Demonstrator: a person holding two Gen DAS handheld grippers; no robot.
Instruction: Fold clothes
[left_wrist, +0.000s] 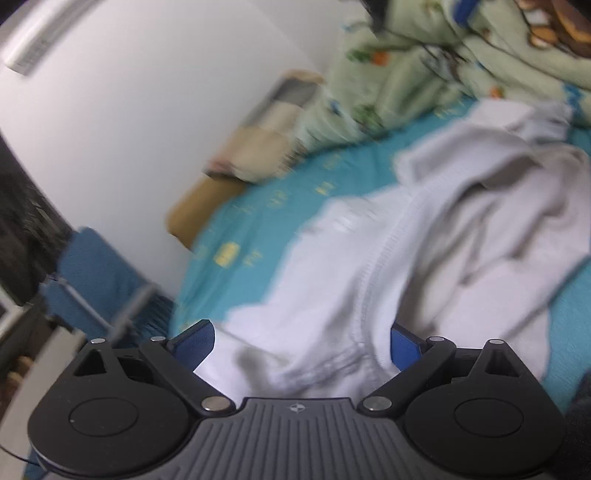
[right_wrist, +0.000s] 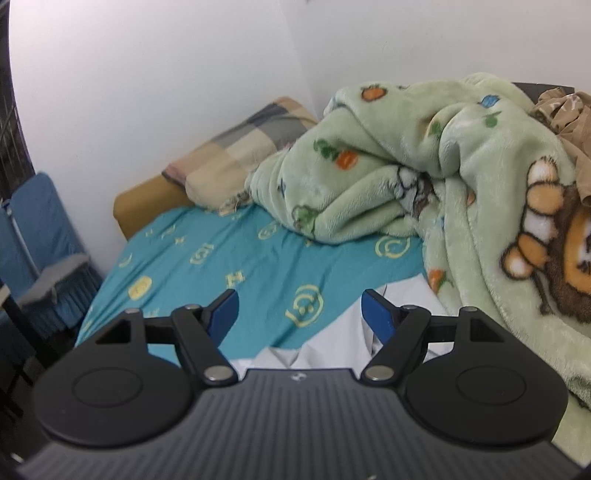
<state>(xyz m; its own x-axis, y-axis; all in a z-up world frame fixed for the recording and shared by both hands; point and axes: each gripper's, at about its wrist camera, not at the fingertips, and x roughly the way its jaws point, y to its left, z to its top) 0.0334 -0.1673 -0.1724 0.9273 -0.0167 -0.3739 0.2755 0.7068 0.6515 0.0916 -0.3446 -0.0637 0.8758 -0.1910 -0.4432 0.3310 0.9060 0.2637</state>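
A white garment (left_wrist: 369, 258) lies crumpled on the teal bedsheet (left_wrist: 266, 214); the left wrist view is blurred. My left gripper (left_wrist: 301, 339) is open, its blue fingers (left_wrist: 195, 341) wide apart, with the garment's hem bunched between them, not clamped. In the right wrist view my right gripper (right_wrist: 299, 312) is open and empty above the sheet (right_wrist: 207, 254). A white piece of the garment (right_wrist: 332, 343) lies just under and behind its right finger (right_wrist: 376, 314).
A green cartoon-print blanket (right_wrist: 406, 166) is heaped at the back and right of the bed. A plaid pillow (right_wrist: 240, 147) lies against the white wall. A blue folding chair (right_wrist: 37, 236) stands left of the bed. Brown clothing (right_wrist: 565, 114) sits on the blanket.
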